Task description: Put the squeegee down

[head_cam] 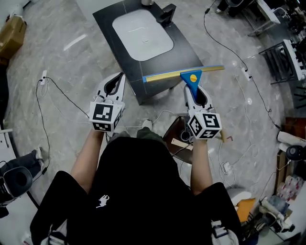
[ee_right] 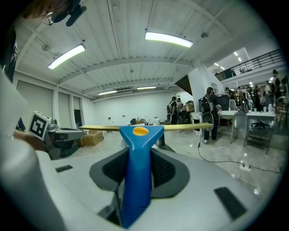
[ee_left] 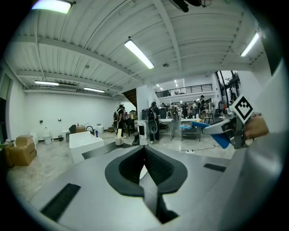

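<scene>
The squeegee (head_cam: 184, 75) has a blue handle with a yellow dot and a long yellow blade. It hangs level over the near right corner of a dark table (head_cam: 186, 48). My right gripper (head_cam: 193, 92) is shut on its handle, which stands upright between the pads in the right gripper view, where the squeegee (ee_right: 137, 149) fills the centre. My left gripper (head_cam: 118, 79) sits at the table's near left corner, shut with nothing in it; its pads (ee_left: 156, 164) meet. The left gripper view shows the squeegee (ee_left: 216, 131) off to the right.
A white sink basin (head_cam: 142, 34) is set in the table top, with a black faucet (head_cam: 167, 14) behind it. Cables and a power strip (head_cam: 246, 72) lie on the marble floor. A cardboard box (head_cam: 12, 31) sits far left. A brown stool (head_cam: 178, 136) is by my feet.
</scene>
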`<action>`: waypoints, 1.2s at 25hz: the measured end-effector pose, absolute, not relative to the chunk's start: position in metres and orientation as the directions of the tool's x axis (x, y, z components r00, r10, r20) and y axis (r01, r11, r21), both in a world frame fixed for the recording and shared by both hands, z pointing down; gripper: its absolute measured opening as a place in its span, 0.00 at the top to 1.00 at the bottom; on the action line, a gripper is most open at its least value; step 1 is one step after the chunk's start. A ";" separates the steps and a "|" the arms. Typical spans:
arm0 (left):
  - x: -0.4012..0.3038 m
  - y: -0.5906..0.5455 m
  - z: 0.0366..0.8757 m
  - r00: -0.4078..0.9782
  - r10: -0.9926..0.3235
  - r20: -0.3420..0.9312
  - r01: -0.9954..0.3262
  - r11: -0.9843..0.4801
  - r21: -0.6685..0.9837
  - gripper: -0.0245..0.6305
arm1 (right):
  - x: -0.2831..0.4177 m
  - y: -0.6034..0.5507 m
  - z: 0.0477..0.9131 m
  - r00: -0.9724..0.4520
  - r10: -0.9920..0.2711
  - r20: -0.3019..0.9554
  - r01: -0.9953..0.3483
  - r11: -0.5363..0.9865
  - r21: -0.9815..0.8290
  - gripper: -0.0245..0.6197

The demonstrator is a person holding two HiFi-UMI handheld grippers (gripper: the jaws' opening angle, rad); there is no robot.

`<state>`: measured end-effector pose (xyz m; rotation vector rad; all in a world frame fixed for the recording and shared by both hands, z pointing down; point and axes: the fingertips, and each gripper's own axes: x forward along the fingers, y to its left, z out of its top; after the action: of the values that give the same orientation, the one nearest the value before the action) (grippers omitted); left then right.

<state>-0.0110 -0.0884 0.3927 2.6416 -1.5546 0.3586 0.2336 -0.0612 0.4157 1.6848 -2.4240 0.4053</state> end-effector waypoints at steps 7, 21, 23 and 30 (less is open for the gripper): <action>0.002 -0.103 0.399 0.440 -0.863 0.247 -0.881 -0.469 -0.069 0.96 | 0.252 -0.082 0.434 -0.373 -0.874 0.312 -0.928 0.349 -0.131 0.76; 0.001 -0.148 0.418 0.436 -0.857 0.273 -0.886 -0.462 -0.035 0.96 | 0.236 -0.125 0.453 -0.416 -0.836 0.358 -0.908 0.402 -0.117 0.76; -0.002 -0.160 0.420 0.438 -0.855 0.277 -0.886 -0.463 -0.030 0.96 | 0.229 -0.135 0.458 -0.424 -0.827 0.369 -0.903 0.417 -0.103 0.76; -0.008 -0.201 0.435 0.460 -0.832 0.311 -0.872 -0.489 -0.018 0.96 | 0.206 -0.168 0.485 -0.437 -0.793 0.424 -0.888 0.456 -0.063 0.76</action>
<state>-0.0084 -0.2007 0.4346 2.5586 -1.5038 0.4216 0.2057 -0.1681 0.4855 1.4289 -2.3763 0.3960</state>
